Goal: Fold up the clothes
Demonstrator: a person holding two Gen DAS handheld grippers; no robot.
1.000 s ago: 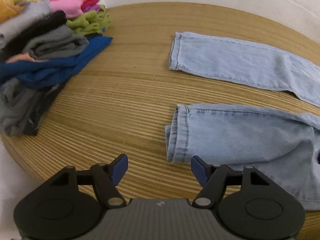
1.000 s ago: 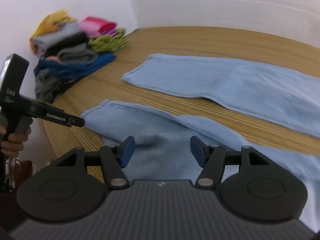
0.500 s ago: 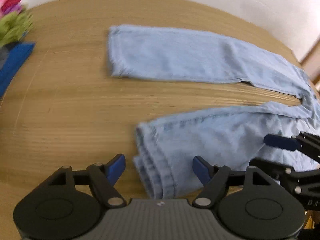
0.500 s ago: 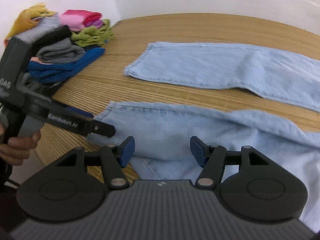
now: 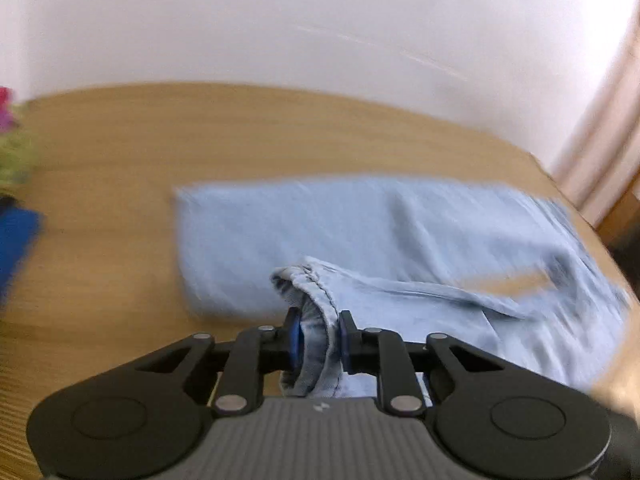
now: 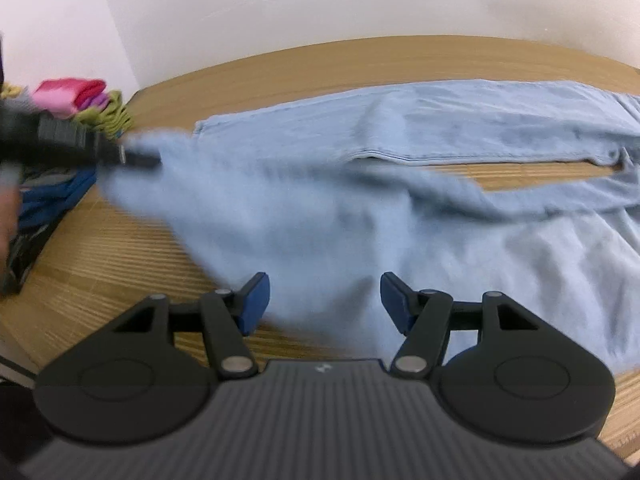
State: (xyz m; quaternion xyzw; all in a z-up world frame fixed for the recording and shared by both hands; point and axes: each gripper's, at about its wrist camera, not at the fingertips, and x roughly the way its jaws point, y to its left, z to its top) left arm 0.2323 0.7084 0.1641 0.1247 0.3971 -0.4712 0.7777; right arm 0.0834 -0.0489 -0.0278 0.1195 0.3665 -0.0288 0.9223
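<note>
Light blue jeans (image 5: 420, 224) lie spread on a round wooden table (image 5: 120, 148). My left gripper (image 5: 320, 340) has the hem of the near leg (image 5: 316, 292) bunched between its blue pads; its jaws are closing and the pads press on the cloth. The hem hangs lifted over the far leg. In the right wrist view the jeans (image 6: 460, 248) fill the middle, and the left gripper (image 6: 136, 158) pulls the blurred leg end up at the left. My right gripper (image 6: 324, 300) stands open just above the near leg, with nothing gripped.
A pile of folded clothes (image 6: 80, 96) in pink, green, grey and blue sits at the table's left edge, its blue piece (image 5: 16, 236) at the left border. A white wall rises behind the table. A hand (image 6: 8, 216) shows at the far left.
The left gripper has gone from open around the near leg's hem to clamped on it, and has lifted it toward the far leg. The right gripper shifted over the near leg, still open.
</note>
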